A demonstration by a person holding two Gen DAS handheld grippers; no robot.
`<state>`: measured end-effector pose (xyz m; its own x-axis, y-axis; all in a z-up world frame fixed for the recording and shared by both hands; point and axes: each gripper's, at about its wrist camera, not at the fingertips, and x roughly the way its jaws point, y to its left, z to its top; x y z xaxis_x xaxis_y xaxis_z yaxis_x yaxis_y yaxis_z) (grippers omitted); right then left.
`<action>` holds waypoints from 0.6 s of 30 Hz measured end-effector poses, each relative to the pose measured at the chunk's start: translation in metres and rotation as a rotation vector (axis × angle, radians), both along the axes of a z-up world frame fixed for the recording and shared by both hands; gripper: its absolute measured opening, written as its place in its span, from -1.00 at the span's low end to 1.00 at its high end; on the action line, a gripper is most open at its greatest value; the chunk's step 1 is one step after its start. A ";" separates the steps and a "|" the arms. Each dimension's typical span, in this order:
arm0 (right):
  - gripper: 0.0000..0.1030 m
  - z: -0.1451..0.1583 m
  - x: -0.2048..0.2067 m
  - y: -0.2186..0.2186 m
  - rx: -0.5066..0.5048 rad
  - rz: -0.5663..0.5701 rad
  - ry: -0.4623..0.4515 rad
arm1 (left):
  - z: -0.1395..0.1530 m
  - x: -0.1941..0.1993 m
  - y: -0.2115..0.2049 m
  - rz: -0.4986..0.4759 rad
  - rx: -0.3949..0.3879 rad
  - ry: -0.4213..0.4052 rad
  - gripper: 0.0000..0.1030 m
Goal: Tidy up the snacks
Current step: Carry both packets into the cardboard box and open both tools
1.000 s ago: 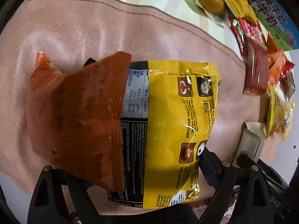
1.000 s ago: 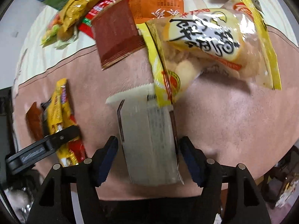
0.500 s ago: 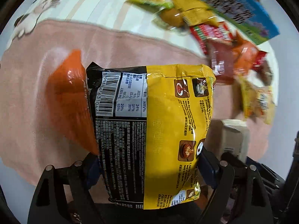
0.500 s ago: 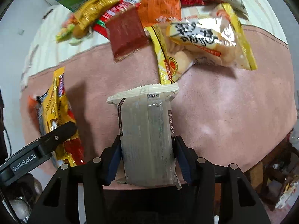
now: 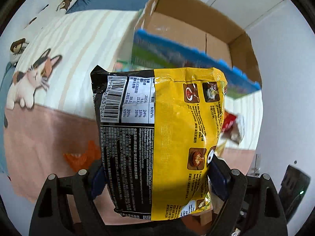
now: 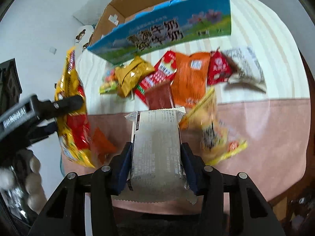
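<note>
Barcode and "NRV%" table on yellow noodle packet [image 5: 177, 137] in left jaws

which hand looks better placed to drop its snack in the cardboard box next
Probably left. Both grippers grip a snack: the left gripper the yellow noodle packet, the right gripper the silver wafer pack. The cardboard box looms closer in the left view.
</note>
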<state>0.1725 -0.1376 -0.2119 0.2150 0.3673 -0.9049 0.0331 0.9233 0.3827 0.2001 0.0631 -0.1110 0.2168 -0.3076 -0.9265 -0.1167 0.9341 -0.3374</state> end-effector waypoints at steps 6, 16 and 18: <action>-0.02 0.001 0.003 -0.019 0.068 -0.009 0.010 | 0.000 0.040 0.012 0.043 0.007 0.014 0.67; -0.03 0.065 0.082 -0.025 0.106 0.001 -0.190 | 0.041 0.105 -0.017 0.002 0.078 -0.078 0.67; -0.03 0.075 0.106 -0.022 0.082 0.008 -0.226 | 0.032 0.131 -0.039 -0.012 0.087 -0.081 0.67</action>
<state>0.2788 -0.1599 -0.1365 0.4052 0.4405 -0.8011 -0.0690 0.8885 0.4537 0.3312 0.0245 -0.0791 0.2884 -0.2296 -0.9296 -0.0815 0.9614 -0.2628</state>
